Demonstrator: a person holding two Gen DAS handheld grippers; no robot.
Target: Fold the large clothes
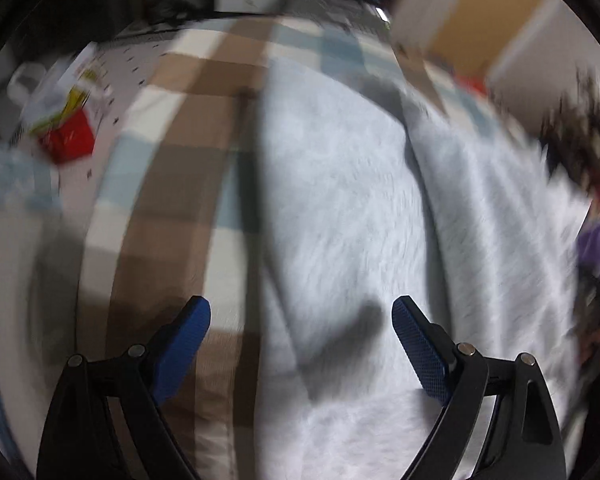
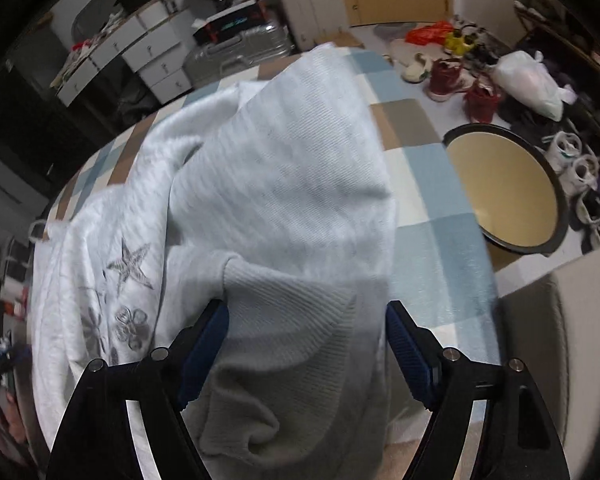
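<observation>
Right now I have both grippers spread wide over the sweater (image 2: 268,184), and neither is gripping anything. My right gripper (image 2: 306,344) hangs over the ribbed hem end of the sweater; the knit lies under the gap but the pads are clear of it. My left gripper (image 1: 300,344) hovers over the plain pale knit, its pads also off the cloth, though that view is smeared by blur.

The sweater lies on the checked bed cover (image 2: 432,200), one flap already turned over so that it hides part of the front, with the star print (image 2: 130,266) showing just left of the flap. Its long axis seems to run from the hem under my right gripper away toward the far edge of the bed, leaning a little right.

I judge that a fold has just been laid and released. Next calls for picking a fresh edge, probably the hem end, pinching it with both grippers, and carrying it along that axis.

Beyond the sweater sits a round tray (image 2: 504,188), off the bed's right side.
</observation>
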